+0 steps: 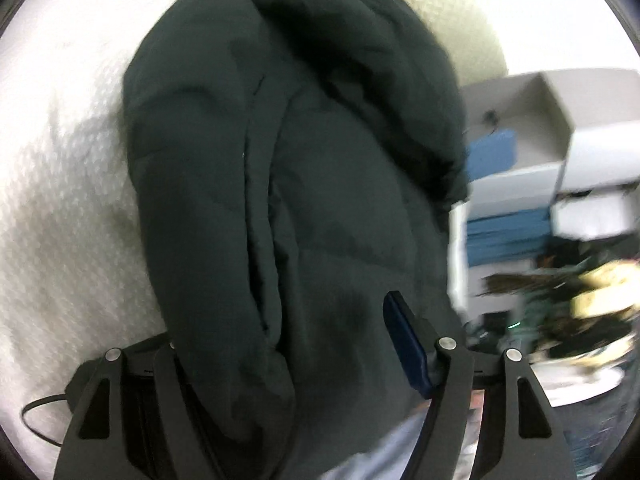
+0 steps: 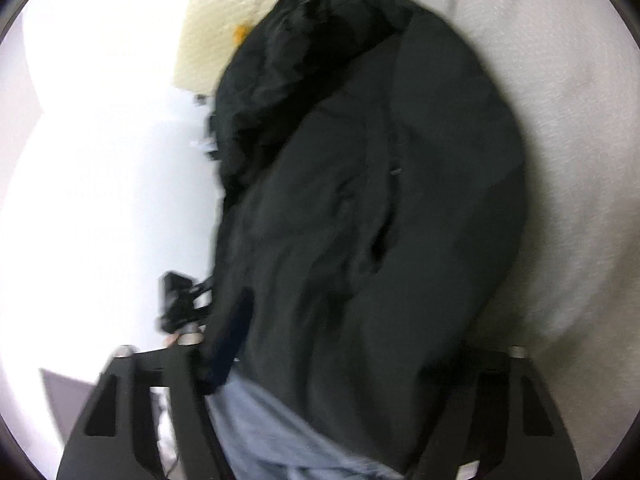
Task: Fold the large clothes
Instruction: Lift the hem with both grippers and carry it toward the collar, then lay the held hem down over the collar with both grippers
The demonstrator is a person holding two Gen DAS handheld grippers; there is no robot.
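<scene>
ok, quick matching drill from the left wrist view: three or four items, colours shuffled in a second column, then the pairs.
Things:
1. jacket
2. bed cover
3. open box
4. finger pad of the left gripper

Colours:
A. grey
B. dark blue
C. white, textured
D. black

Pairs: 1-D, 2-C, 3-A, 4-B

Hidden and blurred parts

The dark jacket (image 1: 304, 184) covers the left gripper (image 1: 296, 360) fingertips — grip unreadable; the right gripper (image 2: 320, 368) likewise — and cluttered shelves (image 1: 552, 288) are motion-smeared.
</scene>
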